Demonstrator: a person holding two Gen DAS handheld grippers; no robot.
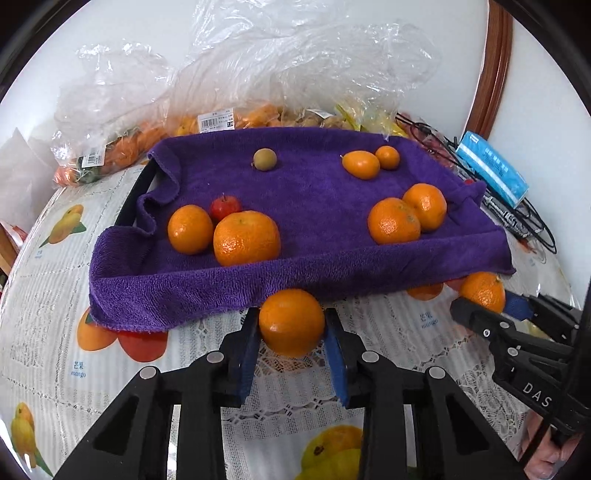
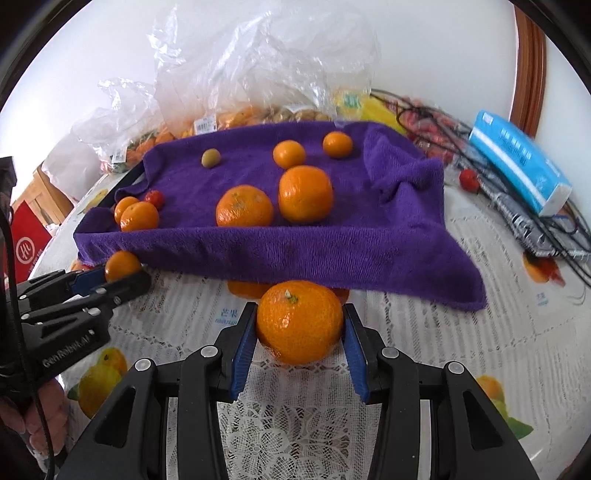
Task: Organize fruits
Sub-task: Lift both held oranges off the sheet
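**Both grippers loaded, tray half filled**

Left gripper (image 1: 291, 325) is clenched on an orange (image 1: 291, 322), right gripper (image 2: 300, 325) grasping a mandarin (image 2: 299, 320), both just short of the purple towel (image 1: 314, 206) at 12 o'clock. Several fruits already sit on it; bagged fruit (image 1: 122, 151) remains behind. Middle looks open, though the towel's front edge stands raised.

A white wall (image 1: 155, 33) and brown wooden frame (image 1: 496, 70) stand behind the fruit-print tablecloth (image 1: 48, 280).
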